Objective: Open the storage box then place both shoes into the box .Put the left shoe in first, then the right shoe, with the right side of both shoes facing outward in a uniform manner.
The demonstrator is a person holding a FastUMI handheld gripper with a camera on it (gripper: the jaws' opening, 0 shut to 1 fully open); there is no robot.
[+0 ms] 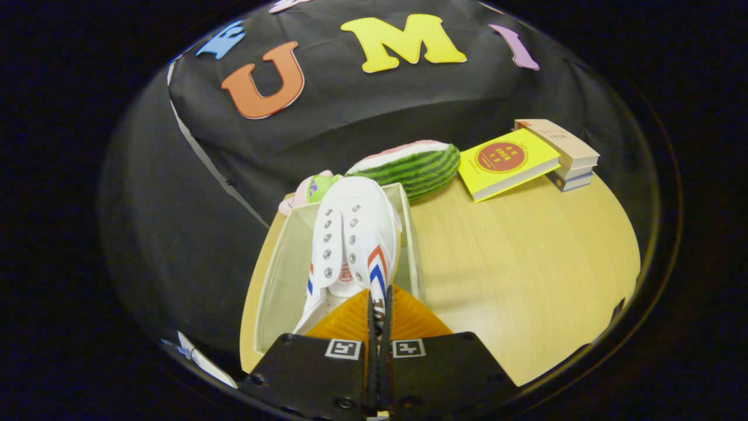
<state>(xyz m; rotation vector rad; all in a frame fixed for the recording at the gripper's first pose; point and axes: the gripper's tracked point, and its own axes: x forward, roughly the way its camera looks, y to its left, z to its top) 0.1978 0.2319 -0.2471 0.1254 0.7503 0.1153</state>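
A white canvas shoe (350, 240) with red and blue stripes hangs over the open cream storage box (280, 275), its toe pointing away from me. My gripper (378, 304) is shut on the shoe's side wall near the heel, both orange fingers (345, 321) pressed against the thin fabric. The box stands on the wooden table (514, 263) at its left end, just ahead of and below the fingers. What lies on the box's floor is mostly hidden by the shoe.
A watermelon-slice plush (415, 166) lies just behind the box, with a pink and green plush (307, 190) beside it. A yellow book (505, 161) leans on a stack of books (564, 152) at the table's far right. Bare tabletop spreads right of the box.
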